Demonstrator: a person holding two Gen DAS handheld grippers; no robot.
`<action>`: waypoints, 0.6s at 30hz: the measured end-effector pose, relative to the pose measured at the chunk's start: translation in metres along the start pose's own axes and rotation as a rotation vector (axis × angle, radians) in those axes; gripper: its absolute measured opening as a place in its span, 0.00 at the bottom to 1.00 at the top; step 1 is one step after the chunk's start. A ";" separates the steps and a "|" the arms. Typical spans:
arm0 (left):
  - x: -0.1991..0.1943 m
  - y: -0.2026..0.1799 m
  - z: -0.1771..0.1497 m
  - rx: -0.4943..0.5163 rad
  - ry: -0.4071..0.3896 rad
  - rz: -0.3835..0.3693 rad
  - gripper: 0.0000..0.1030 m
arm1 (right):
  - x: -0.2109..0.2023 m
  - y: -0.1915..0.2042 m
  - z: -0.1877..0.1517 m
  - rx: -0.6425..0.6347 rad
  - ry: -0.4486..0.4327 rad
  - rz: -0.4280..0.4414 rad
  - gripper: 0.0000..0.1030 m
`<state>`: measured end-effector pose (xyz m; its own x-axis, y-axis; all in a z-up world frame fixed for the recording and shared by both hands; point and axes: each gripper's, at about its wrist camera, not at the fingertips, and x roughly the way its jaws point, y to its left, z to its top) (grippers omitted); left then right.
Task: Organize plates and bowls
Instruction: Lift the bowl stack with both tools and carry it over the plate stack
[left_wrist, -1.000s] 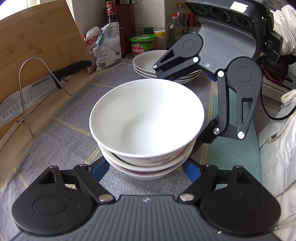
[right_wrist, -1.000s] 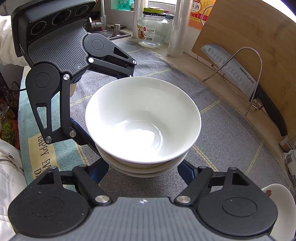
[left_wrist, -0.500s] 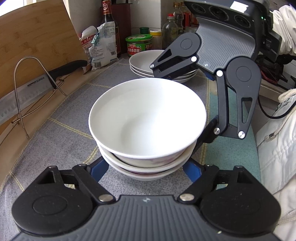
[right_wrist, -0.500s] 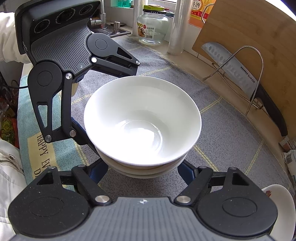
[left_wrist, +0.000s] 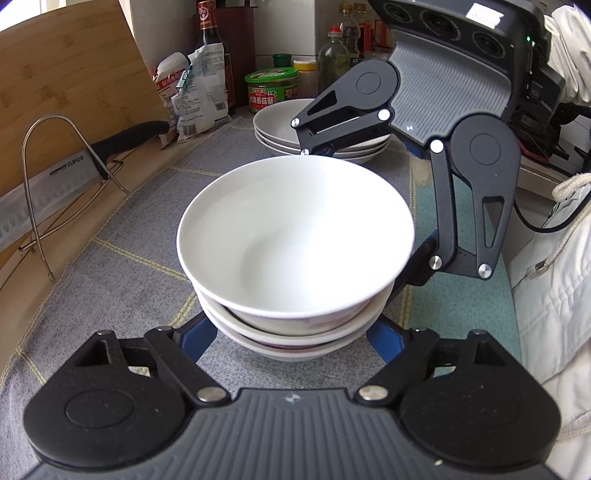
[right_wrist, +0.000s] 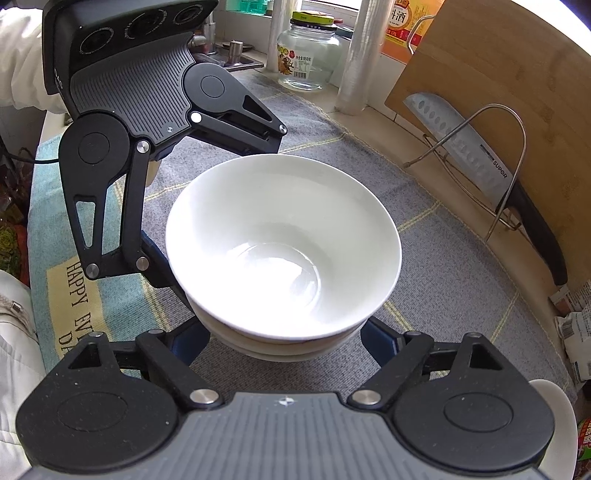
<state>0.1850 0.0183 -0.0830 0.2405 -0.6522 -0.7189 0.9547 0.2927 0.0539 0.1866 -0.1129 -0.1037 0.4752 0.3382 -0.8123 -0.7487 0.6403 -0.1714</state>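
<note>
Presently catalogued: one bowl stack (left_wrist: 295, 266), three white glazed bowls nested, standing on the grey checked mat (left_wrist: 122, 266) near mid-counter, with the plate stack (left_wrist: 280, 127) well behind it beside the condiment jars. Handling, by my reckoning: rigid ceramic, brittle, fairly heavy as a set, glaze slick (the top bowl could shift in its nest if tipped); best taken low on the outer wall from two opposite sides and kept level. Left gripper (left_wrist: 291, 336) and right gripper (right_wrist: 284, 338) flank the lower bowls from opposite sides; the jaws of both have just been opening, the stack between them in each case, and the blue pads appear to stand off the ceramic, so I read both as let go. Hidden or doubtful: fingertips lie under the bowl rims, so contact cannot be confirmed outright; the bowls' feet, any decoration on the lower two, and the mat's far edge are unseen.
</note>
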 end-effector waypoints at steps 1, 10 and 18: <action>0.000 0.000 0.000 0.000 -0.001 0.000 0.84 | 0.000 0.000 0.000 0.003 0.000 0.002 0.89; -0.001 -0.001 -0.001 -0.004 -0.005 0.009 0.84 | -0.001 -0.002 0.001 0.011 0.007 0.005 0.88; -0.004 -0.002 0.002 -0.010 0.002 0.008 0.84 | -0.004 -0.001 0.002 0.015 0.011 0.019 0.88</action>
<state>0.1822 0.0188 -0.0792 0.2477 -0.6482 -0.7201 0.9509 0.3049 0.0527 0.1863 -0.1138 -0.0988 0.4552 0.3428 -0.8218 -0.7505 0.6443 -0.1469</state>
